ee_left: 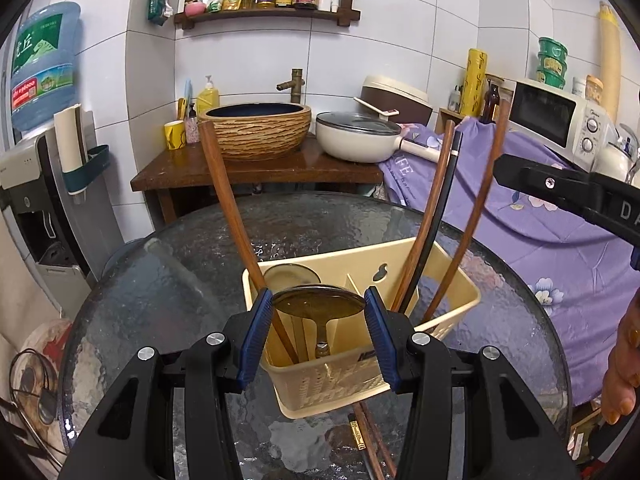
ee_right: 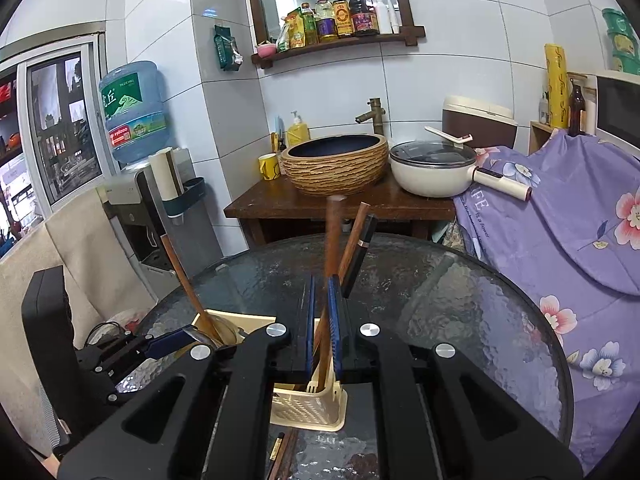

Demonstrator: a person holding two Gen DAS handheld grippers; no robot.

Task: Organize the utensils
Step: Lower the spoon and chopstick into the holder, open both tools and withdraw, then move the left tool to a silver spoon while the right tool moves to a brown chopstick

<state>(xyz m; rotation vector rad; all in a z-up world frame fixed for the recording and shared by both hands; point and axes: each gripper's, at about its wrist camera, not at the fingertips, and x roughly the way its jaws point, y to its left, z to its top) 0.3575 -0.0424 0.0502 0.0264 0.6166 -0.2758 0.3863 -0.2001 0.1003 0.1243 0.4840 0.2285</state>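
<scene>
Left claw (ee_left: 318,312) grips a metal spoon (ee_left: 318,302) by its bowl, handle down in the cream utensil basket (ee_left: 452,280) on the glass table (ee_left: 160,280). Right claw (ee_right: 322,320) is clamped on 1 wooden chopstick (ee_right: 332,232) standing in the basket's right compartment. Beyond, 2 chopsticks (ee_left: 444,216) lean there.

On the rippled, glossy glass table (ee_left: 168,280) stood a matt cream plastic basket (ee_left: 332,384) with a perforated front, holding smooth wooden chopsticks (ee_left: 228,208) and a shiny metal ladle (ee_left: 318,302).
</scene>
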